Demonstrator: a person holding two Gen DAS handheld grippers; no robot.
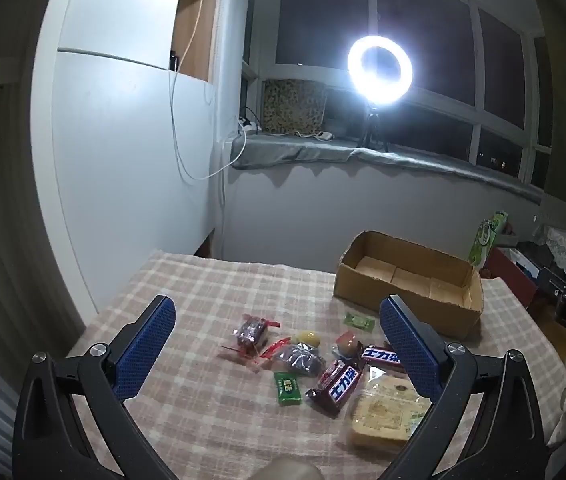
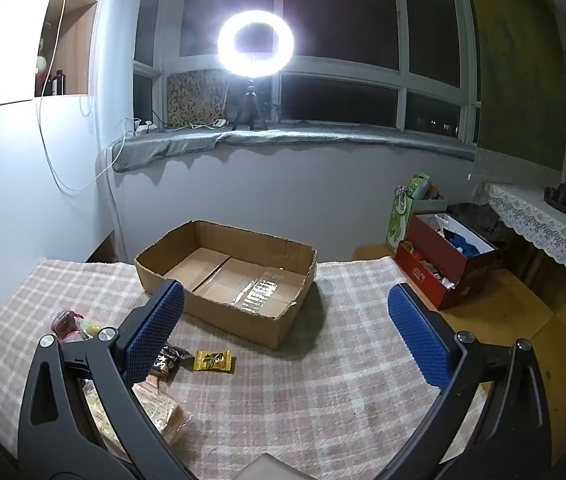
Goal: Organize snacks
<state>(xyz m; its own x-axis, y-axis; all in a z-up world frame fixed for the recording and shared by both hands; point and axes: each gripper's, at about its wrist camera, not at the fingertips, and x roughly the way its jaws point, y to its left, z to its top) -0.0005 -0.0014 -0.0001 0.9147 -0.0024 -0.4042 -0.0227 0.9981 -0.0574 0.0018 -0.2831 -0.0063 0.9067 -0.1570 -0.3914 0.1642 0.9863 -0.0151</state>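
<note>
I hold both the left gripper and right gripper wide apart and empty above the snacks, which lie loose just before the box, light, crinkly and slippery, so I would pinch each wrapper across its middle.

A lit ring light stands on a tripod on the windowsill. A red box sits on the floor.
</note>
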